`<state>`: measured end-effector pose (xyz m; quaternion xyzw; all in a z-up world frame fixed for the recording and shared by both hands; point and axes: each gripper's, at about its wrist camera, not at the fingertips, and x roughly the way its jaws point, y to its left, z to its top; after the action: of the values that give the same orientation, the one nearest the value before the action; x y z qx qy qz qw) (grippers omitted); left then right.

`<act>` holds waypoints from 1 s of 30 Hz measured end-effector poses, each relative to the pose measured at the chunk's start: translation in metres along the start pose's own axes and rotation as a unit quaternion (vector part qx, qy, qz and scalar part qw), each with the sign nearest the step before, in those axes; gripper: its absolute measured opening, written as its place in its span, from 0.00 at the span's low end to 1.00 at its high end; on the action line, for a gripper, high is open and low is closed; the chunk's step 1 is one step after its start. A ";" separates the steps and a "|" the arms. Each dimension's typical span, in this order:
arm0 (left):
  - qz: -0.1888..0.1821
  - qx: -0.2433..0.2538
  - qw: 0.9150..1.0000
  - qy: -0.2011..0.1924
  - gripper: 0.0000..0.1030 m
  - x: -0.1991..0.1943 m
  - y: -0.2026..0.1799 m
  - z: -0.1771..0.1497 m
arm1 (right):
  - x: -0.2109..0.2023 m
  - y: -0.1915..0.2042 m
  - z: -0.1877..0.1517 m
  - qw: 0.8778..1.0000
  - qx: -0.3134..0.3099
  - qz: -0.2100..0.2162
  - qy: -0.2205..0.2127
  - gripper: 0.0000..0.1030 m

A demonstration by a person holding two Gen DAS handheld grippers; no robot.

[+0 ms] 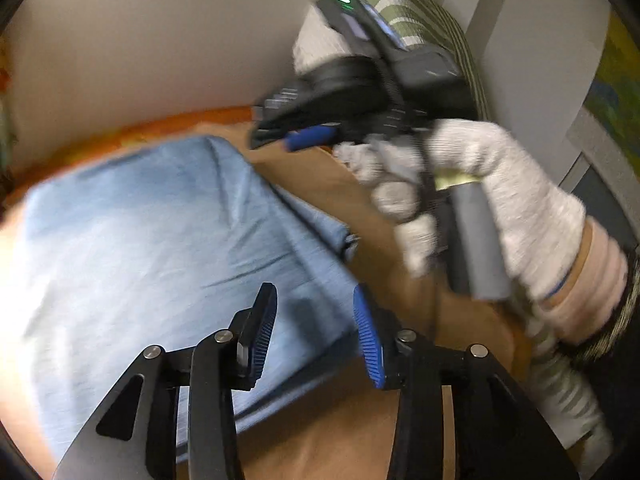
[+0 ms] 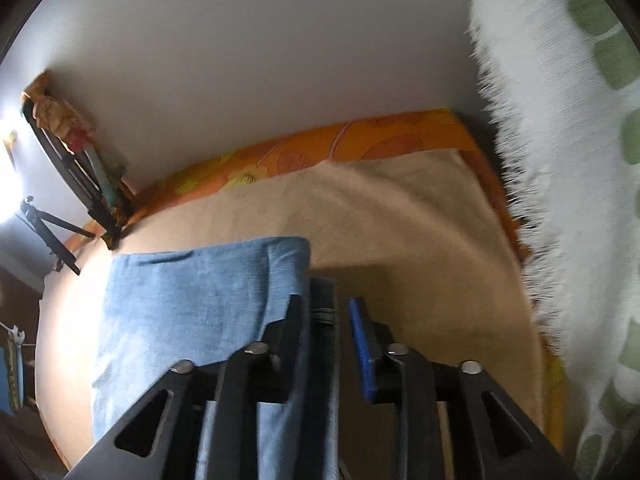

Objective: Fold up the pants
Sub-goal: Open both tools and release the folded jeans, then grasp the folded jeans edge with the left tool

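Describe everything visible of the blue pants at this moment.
The blue pants are light blue, denim-like cloth, folded into a thick, roughly rectangular stack with soft creases. They lie flat on a beige blanket. A darker waistband strip with a belt loop runs between the open fingers of the right gripper. The left gripper hangs open above their near edge; whether either touches the cloth cannot be told.

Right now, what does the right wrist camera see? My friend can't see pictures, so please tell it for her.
Folded light blue pants lie on a tan blanket on a bed, with the right tongs open above their near edge. An orange flowered sheet runs along the white wall behind, and a small tripod stands at far left.
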<state>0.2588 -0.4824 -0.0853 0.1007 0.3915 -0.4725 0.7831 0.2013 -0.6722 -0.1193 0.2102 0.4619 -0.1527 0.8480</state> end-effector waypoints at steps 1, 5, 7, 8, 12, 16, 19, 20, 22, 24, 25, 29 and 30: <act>0.007 0.004 1.000 -0.004 0.45 -0.004 0.004 -0.001 | -0.007 -0.003 -0.003 1.000 0.000 0.000 -0.006 0.44; 0.040 -0.008 0.999 -0.017 0.54 -0.038 0.035 -0.005 | -0.025 -0.013 -0.016 1.000 0.012 0.006 -0.018 0.69; 0.065 -0.007 0.998 -0.021 0.57 -0.049 0.049 -0.005 | -0.029 -0.017 -0.021 1.000 0.021 0.010 -0.017 0.71; 0.080 -0.005 0.997 -0.023 0.58 -0.056 0.056 -0.007 | -0.031 -0.019 -0.023 0.999 0.027 0.015 -0.017 0.71; 0.119 -0.003 0.993 -0.028 0.62 -0.066 0.073 -0.016 | -0.035 -0.014 -0.031 0.999 0.028 0.033 -0.018 0.77; 0.133 -0.021 0.991 -0.021 0.62 -0.064 0.090 -0.025 | -0.031 0.000 -0.034 0.999 0.008 0.044 -0.015 0.81; 0.139 -0.029 0.990 -0.012 0.63 -0.059 0.103 -0.028 | -0.022 0.008 -0.034 0.998 -0.006 0.055 -0.003 0.82; 0.137 -0.035 0.990 -0.009 0.63 -0.059 0.108 -0.028 | -0.020 0.010 -0.034 0.998 -0.009 0.058 0.000 0.82; 0.131 -0.063 0.989 -0.001 0.63 -0.059 0.126 -0.028 | -0.012 0.013 -0.033 0.998 -0.019 0.066 0.010 0.86; 0.123 -0.091 0.988 0.005 0.63 -0.056 0.141 -0.029 | -0.004 0.016 -0.032 0.997 -0.023 0.073 0.022 0.88; 0.116 -0.112 0.987 0.011 0.63 -0.052 0.154 -0.029 | 0.001 0.016 -0.031 0.997 -0.024 0.073 0.028 0.88; 0.087 -0.174 0.980 0.037 0.63 -0.032 0.185 -0.035 | 0.019 0.015 -0.032 0.996 -0.028 0.072 0.046 0.88; 0.083 -0.185 0.979 0.039 0.63 -0.029 0.190 -0.036 | 0.024 0.015 -0.032 0.996 -0.028 0.071 0.051 0.88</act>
<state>0.3886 -0.3429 -0.1292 0.0050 0.4927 -0.3211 0.8087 0.1976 -0.6451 -0.1520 0.2258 0.4926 -0.0684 0.8376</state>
